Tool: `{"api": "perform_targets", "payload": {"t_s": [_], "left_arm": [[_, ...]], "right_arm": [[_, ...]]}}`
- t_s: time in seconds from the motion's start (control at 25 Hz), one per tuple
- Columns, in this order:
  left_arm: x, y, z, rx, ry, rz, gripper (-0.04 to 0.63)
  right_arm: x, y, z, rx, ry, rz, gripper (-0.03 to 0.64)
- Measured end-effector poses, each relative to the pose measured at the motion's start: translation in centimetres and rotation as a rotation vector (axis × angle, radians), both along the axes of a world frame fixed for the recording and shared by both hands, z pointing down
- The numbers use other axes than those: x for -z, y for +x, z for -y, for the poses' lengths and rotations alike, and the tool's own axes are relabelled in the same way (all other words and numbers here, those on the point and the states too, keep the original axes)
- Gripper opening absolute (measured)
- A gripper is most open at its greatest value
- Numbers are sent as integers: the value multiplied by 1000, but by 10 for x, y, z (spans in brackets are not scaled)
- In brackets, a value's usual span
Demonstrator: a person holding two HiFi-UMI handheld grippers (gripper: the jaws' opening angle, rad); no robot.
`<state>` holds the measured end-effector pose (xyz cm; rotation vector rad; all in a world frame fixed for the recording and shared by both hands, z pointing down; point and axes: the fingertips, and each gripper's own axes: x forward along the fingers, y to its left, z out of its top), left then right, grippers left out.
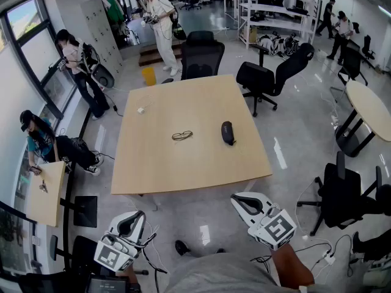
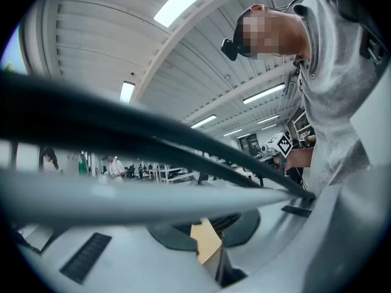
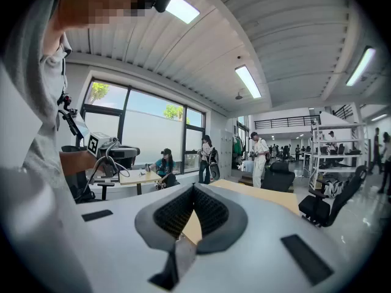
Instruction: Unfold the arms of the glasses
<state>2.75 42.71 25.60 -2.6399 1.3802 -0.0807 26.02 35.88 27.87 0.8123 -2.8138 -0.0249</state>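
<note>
Glasses (image 1: 182,135) lie at the centre of the table (image 1: 183,170), with a dark case (image 1: 228,132) near them on the right. Left tool (image 1: 131,224) and right tool (image 1: 245,204) hang short of the table's near edge, both clenched and empty, well apart from the glasses.

The white-and-grey left gripper (image 1: 129,223) and the matching right gripper (image 1: 243,202) are held low before the body, well apart and pointed forward. Both pairs of jaws are brought together, with nothing gripped. The right forearm (image 1: 286,266) is seen behind its gripper.
</note>
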Motion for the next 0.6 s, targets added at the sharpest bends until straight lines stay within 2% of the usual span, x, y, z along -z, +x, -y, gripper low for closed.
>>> {"api": "perform_targets", "payload": {"t_s": [0.6], "left_arm": [[-14, -8, 5, 6, -31, -18, 17]], "right_arm": [[-9, -13, 6, 12, -29, 6, 8]]}}
